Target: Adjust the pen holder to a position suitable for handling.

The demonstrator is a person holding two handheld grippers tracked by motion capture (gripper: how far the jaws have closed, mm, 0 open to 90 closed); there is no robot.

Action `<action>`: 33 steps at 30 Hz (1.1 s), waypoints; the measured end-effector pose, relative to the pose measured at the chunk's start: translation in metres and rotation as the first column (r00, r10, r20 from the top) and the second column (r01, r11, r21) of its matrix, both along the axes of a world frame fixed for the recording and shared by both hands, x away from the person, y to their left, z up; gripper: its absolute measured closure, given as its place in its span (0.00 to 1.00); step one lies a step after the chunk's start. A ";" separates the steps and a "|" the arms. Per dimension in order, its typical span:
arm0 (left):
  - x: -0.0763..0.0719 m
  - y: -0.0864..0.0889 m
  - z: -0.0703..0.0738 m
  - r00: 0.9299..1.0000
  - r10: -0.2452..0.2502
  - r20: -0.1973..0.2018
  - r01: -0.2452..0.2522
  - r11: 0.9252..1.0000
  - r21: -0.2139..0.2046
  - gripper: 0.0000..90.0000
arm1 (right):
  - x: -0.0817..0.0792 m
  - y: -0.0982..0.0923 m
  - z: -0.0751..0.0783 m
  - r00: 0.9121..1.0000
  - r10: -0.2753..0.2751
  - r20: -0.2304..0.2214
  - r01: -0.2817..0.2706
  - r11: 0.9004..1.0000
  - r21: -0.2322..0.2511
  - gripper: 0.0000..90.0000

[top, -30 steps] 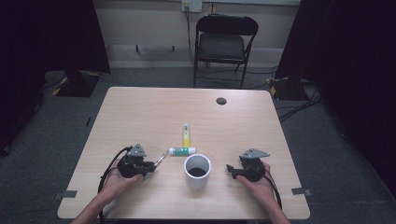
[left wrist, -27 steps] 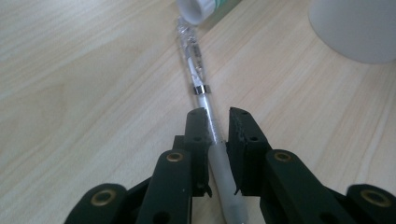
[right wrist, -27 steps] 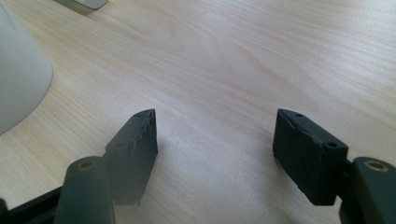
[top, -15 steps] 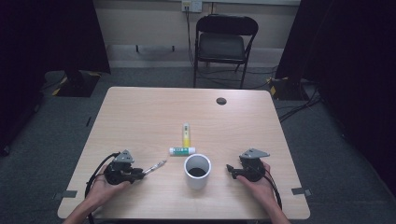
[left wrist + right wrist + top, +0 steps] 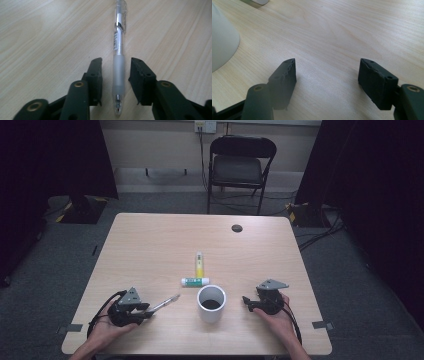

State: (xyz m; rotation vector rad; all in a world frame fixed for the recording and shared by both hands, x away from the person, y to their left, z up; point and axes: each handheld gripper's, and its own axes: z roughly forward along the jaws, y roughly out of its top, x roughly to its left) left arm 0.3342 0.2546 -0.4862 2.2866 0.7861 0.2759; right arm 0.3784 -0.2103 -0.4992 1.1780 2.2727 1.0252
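Observation:
A clear pen (image 5: pixel 166 303) with a frosted grip lies flat on the wooden table (image 5: pixel 150 250), left of a white cup (image 5: pixel 211 303). In the left gripper view the pen (image 5: pixel 119 50) runs straight away between the jaws, tip toward the camera. My left gripper (image 5: pixel 116 61) has just been opening: both pads stand slightly off the pen's grip. In the high view the left gripper (image 5: pixel 148 309) rests at the front left. My right gripper (image 5: pixel 246 301) rests right of the cup, open, and its own view shows bare table between the jaws (image 5: pixel 328 65).
A yellow marker (image 5: pixel 199 265) and a green-and-white tube (image 5: pixel 195 281) lie just behind the cup (image 5: pixel 222 42). A small black disc (image 5: pixel 237 228) sits near the table's far edge. A folding chair (image 5: pixel 240 165) stands beyond the table.
My left hand has drawn leftward and toward the front edge, taking the pen along away from the tube. The right hand has stayed put.

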 end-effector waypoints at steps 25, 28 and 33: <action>0.006 0.011 0.010 0.999 -0.008 -0.040 0.001 0.984 -0.180 0.89 | 0.000 0.000 0.000 1.000 0.002 0.001 -0.002 1.000 0.001 0.33; 0.005 0.012 0.013 0.999 -0.006 -0.041 -0.002 0.981 -0.193 0.89 | 0.000 0.000 0.000 1.000 0.004 0.001 -0.004 1.000 0.000 0.33; 0.003 0.014 0.021 1.000 -0.008 -0.026 0.002 0.974 -0.227 0.89 | 0.000 0.000 0.000 1.000 0.004 0.001 -0.004 1.000 0.001 0.33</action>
